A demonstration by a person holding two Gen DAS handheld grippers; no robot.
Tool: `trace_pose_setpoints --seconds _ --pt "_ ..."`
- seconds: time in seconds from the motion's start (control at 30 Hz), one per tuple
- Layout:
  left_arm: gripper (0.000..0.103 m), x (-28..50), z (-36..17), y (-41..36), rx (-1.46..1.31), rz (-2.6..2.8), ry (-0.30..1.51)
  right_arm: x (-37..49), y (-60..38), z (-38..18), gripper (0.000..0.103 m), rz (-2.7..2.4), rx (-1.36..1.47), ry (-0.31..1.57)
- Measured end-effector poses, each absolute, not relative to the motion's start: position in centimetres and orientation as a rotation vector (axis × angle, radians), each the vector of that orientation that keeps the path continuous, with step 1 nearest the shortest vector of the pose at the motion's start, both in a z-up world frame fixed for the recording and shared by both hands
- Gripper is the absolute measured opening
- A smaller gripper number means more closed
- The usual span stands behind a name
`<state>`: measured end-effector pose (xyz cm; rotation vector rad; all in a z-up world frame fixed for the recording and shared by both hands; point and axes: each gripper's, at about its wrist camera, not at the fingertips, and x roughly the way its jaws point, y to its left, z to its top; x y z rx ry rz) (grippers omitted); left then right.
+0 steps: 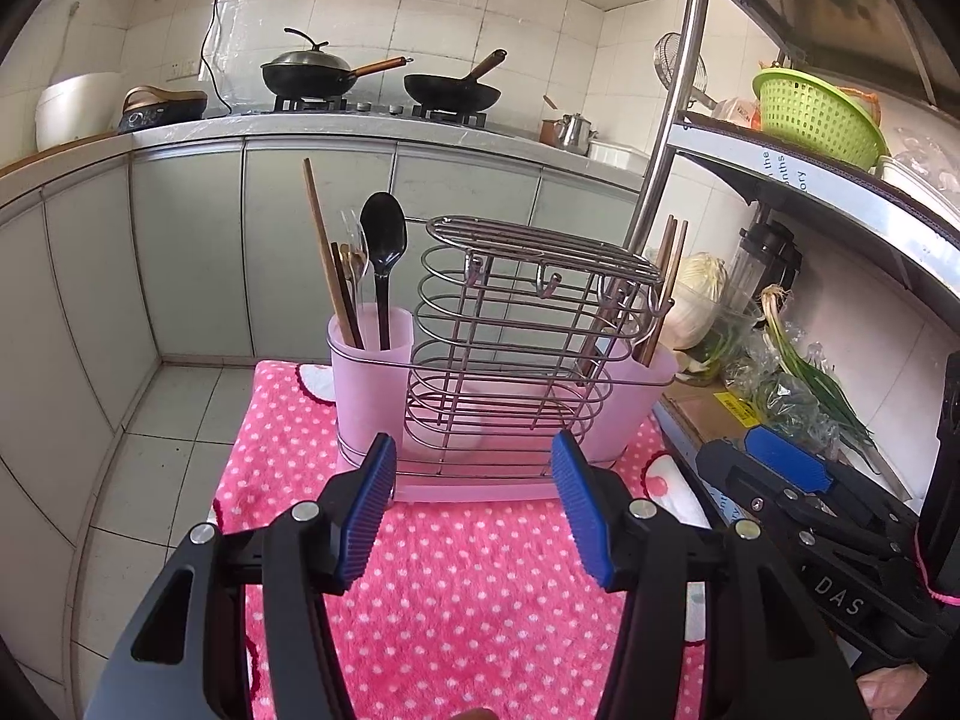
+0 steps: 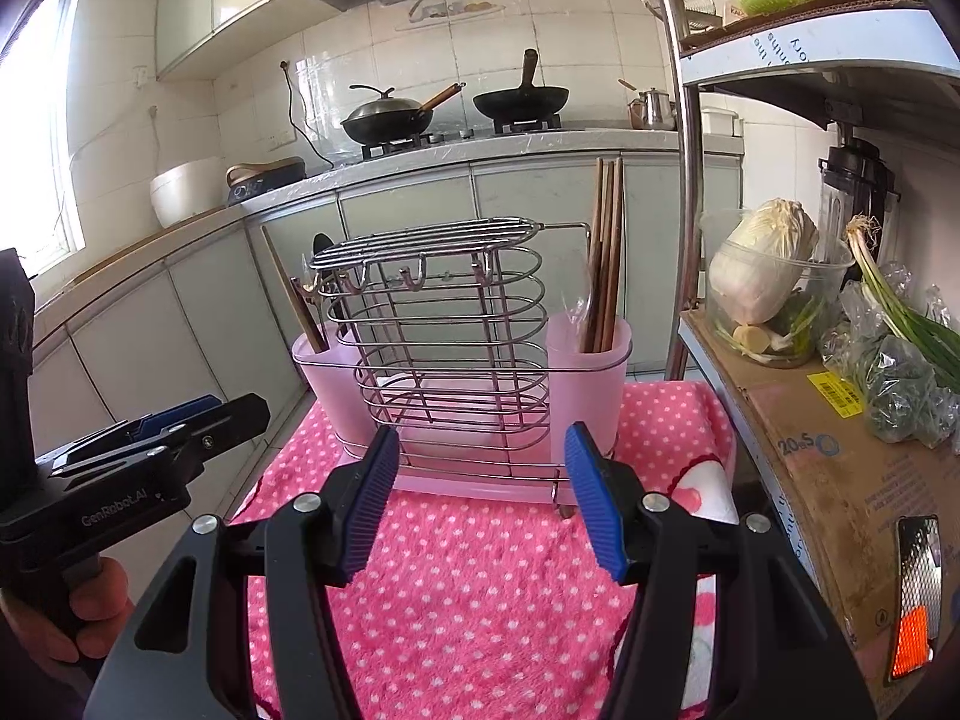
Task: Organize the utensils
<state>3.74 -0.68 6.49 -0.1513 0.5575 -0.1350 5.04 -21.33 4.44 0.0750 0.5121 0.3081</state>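
Note:
A wire utensil rack (image 1: 522, 354) with two pink cups stands on a pink dotted towel (image 1: 468, 588). The left cup (image 1: 369, 360) holds a black spoon (image 1: 384, 240), wooden chopsticks and small metal spoons. The right cup (image 1: 642, 384) holds brown chopsticks (image 1: 666, 288). My left gripper (image 1: 474, 504) is open and empty, just in front of the rack. In the right wrist view, the rack (image 2: 444, 336) and the chopsticks (image 2: 606, 252) in the right cup (image 2: 591, 360) show. My right gripper (image 2: 480, 498) is open and empty, in front of the rack.
A metal shelf (image 2: 840, 450) at the right holds a cabbage (image 2: 762, 258), green onions and a cardboard sheet. A green basket (image 1: 816, 114) sits on the upper shelf. Two woks (image 1: 384, 78) stand on the stove behind. Tiled floor lies to the left.

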Motion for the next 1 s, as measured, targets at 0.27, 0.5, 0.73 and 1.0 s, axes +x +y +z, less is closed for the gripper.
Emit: trace_pose_setpoints --seconds 0.27,0.5,0.73,1.0 --pt "0.053 3.77 6.48 -0.47 -0.155 -0.138 0.559 5.2 -20.98 4.61 0.058 0.309 0.059 0.515" --pt "0.053 3.81 6.49 -0.46 -0.157 -0.138 0.56 5.23 -20.77 4.58 0.058 0.309 0.057 0.518" --pt "0.053 3.73 6.55 -0.36 -0.155 -0.139 0.555 5.27 -20.6 4.55 0.058 0.311 0.055 0.519" --pt "0.053 3.76 6.46 -0.39 -0.155 -0.136 0.559 5.42 -20.59 4.29 0.058 0.31 0.058 0.526"
